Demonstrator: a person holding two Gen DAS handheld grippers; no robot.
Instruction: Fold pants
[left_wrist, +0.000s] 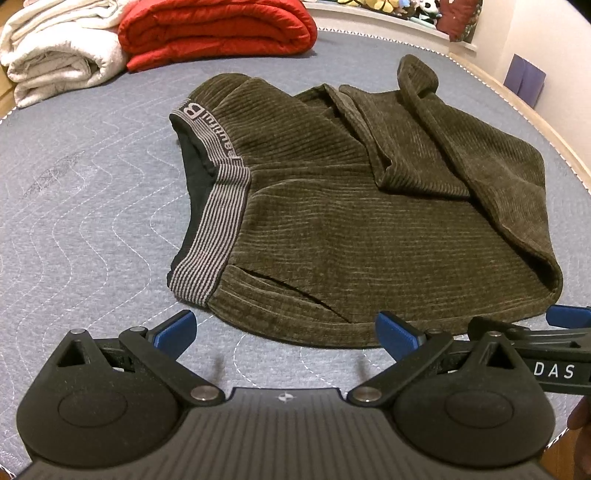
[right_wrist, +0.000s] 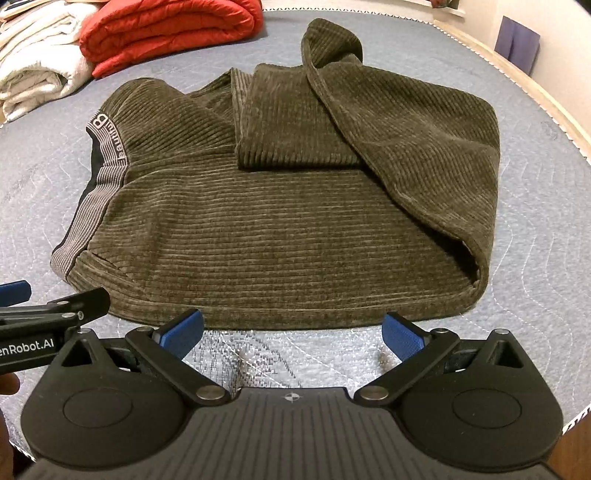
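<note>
corduroy pants (right_wrist: 280, 236) lie partly folded at frame centre; both grippers (left_wrist: 285, 332) (right_wrist: 291, 332) spread, empty. risk: thick layers slipping during regrasp.

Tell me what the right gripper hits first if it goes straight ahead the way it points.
The right gripper, jaws open, would likely meet the near hem of the pants first. Only a strip of bare pad lies between; depth is hard to judge.

The olive-brown corduroy pants (right_wrist: 280, 236) lie partly folded on the grey quilted mat (right_wrist: 535, 229), striped grey waistband (right_wrist: 92, 206) at the left, legs doubled back loosely over the top.
</note>
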